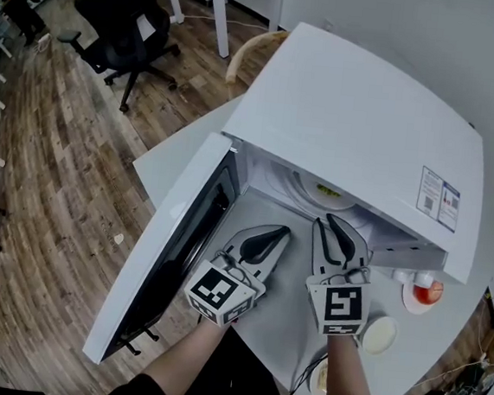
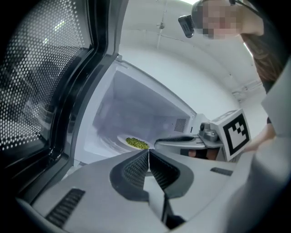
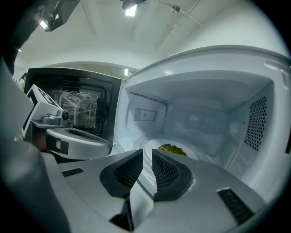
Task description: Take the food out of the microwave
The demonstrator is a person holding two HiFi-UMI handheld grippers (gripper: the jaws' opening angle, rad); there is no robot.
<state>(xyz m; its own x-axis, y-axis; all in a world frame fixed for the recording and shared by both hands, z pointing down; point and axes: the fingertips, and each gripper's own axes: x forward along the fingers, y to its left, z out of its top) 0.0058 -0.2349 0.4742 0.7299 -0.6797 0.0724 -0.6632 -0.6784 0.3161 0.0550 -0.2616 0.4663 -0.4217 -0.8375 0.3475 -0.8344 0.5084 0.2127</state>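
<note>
With the door (image 1: 168,254) swung wide to the left, your left gripper (image 1: 284,231) was clenched shut on nothing at the mouth of the microwave (image 1: 368,117), and it would have served best kept clear of the opening. Your right gripper (image 1: 325,221), jaws a sliver apart and empty, probably needed to open wider, go in low and level, and pinch the near rim of the plate (image 1: 310,192) so the green food (image 1: 325,190) wouldn't slide. That plate sat inside the cavity, ahead of both gripper tips and touching neither.
</note>
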